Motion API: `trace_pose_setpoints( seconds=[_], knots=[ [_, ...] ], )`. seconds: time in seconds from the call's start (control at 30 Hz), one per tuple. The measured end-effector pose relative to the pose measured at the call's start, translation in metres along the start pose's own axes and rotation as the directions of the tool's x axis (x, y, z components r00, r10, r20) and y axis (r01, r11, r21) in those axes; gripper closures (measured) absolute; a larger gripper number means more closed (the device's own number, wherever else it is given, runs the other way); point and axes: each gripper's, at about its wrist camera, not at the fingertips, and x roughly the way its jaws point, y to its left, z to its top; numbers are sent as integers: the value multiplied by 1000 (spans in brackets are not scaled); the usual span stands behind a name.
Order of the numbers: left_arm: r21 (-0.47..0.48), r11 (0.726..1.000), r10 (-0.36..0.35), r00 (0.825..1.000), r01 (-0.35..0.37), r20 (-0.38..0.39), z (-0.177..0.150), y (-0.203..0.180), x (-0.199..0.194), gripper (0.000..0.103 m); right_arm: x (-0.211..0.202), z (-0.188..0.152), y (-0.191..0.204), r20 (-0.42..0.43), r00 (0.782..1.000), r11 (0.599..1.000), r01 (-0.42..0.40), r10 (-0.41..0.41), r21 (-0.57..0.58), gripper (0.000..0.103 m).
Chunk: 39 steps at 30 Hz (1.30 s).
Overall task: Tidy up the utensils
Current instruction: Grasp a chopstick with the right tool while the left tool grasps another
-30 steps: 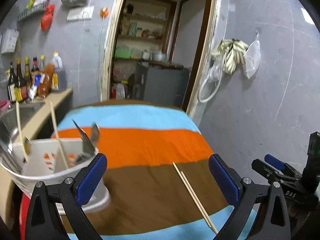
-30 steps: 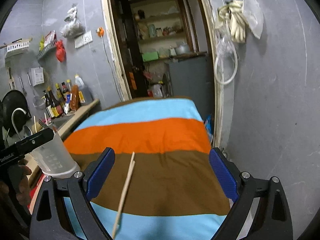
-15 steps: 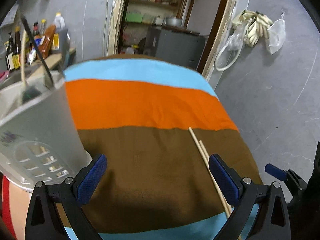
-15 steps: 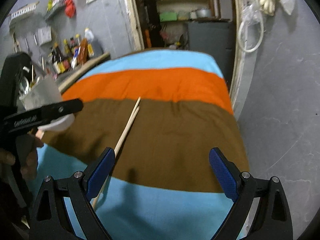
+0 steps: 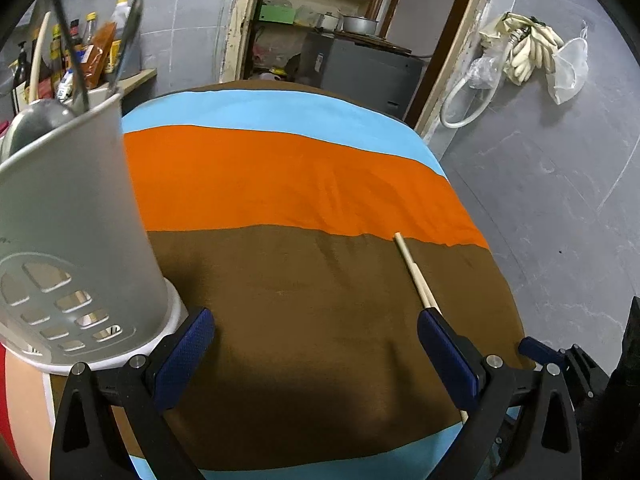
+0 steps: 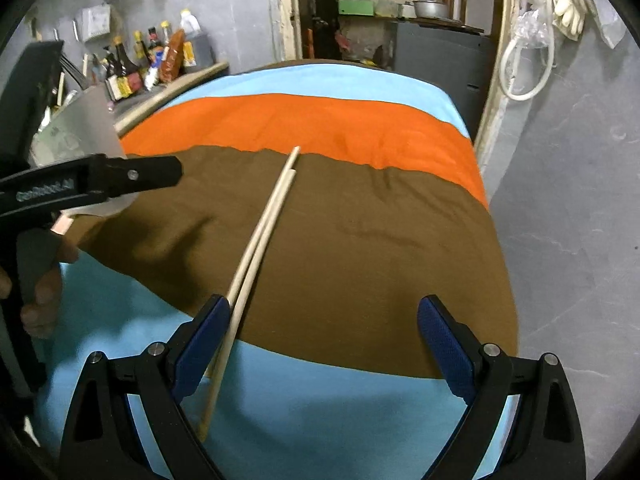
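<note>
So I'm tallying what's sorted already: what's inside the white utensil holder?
Sticking out of the utensil holder are a metal ladle, dark metal handles and a wooden chopstick. Its opaque wall hides anything lower down.

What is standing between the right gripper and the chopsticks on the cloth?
Nothing visible does. The right gripper is open and the chopsticks lie bare on the striped cloth, already passing beside its left finger. The utensil holder stands apart at the left.
</note>
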Motion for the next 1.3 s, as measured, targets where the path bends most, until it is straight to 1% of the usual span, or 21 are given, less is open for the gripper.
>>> trace_pose_setpoints(
  seconds=[0.07,0.2,0.37,0.5,0.6,0.63,0.67,0.7,0.73,0.8,0.87,0.9,0.93,0.97,1.0,1.07,1.1,1.17,1.2,1.27,1.3],
  knots=[
    [3,1000,-10,1000,10,-4,1,-1,1,1,-1,0,-1,-7,999,999,43,-43,-14,11],
    [10,999,-46,999,46,-26,3,-5,4,1,-2,3,-9,-4,997,997,81,-81,-2,11],
    [23,995,-94,994,96,-59,6,-14,12,1,7,15,-21,6,997,997,78,-78,2,11],
    [22,992,-121,989,123,-86,8,-21,18,6,18,27,-32,13,999,999,44,-44,1,11],
    [20,992,-126,987,129,-98,8,-25,22,10,25,33,-41,17,1000,1000,19,-19,3,17],
    [18,991,-127,986,130,-103,8,-27,23,10,26,35,-44,21,1000,1000,2,-1,-2,22],
    [14,991,-129,986,131,-107,8,-28,25,12,27,37,-45,23,1000,1000,-8,8,-8,28],
    [11,991,-131,985,133,-111,8,-29,26,13,29,38,-48,24,999,1000,-22,22,-16,31],
    [7,990,-138,983,140,-117,9,-31,28,15,31,40,-49,22,999,999,-34,35,-22,33],
    [0,986,-163,978,164,-129,9,-34,31,24,33,43,-51,17,997,997,-68,69,-35,41],
    [-16,980,-196,969,196,-150,9,-37,36,39,35,45,-54,9,993,991,-121,121,-54,54],
    [-29,978,-207,965,205,-161,10,-38,39,42,35,46,-54,9,991,989,-133,134,-67,57],
    [-36,977,-213,963,209,-166,9,-40,41,48,34,46,-55,9,990,987,-139,140,-78,63],
    [-41,976,-218,961,214,-169,10,-41,42,53,34,48,-55,6,988,984,-151,152,-89,65],
    [-46,975,-224,959,219,-174,10,-43,45,55,35,50,-57,3,987,983,-160,160,-92,66],
    [-47,976,-219,958,214,-187,11,-47,50,65,37,52,-58,-14,981,976,-191,191,-99,67],
    [-40,978,-209,958,205,-196,12,-49,52,68,38,53,-58,-21,979,974,-202,201,-104,67],
    [-11,984,-176,962,177,-209,15,-55,57,76,42,56,-58,-34,974,967,-228,226,-117,67],
    [0,986,-164,963,168,-215,16,-58,59,78,44,58,-59,-38,971,963,-238,236,-122,68],
    [3,988,-152,962,157,-227,19,-58,63,86,48,62,-58,-46,966,957,-258,254,-132,69],
    [-4,988,-153,960,157,-233,20,-58,64,87,49,64,-58,-50,964,954,-264,260,-140,70]
  ],
)
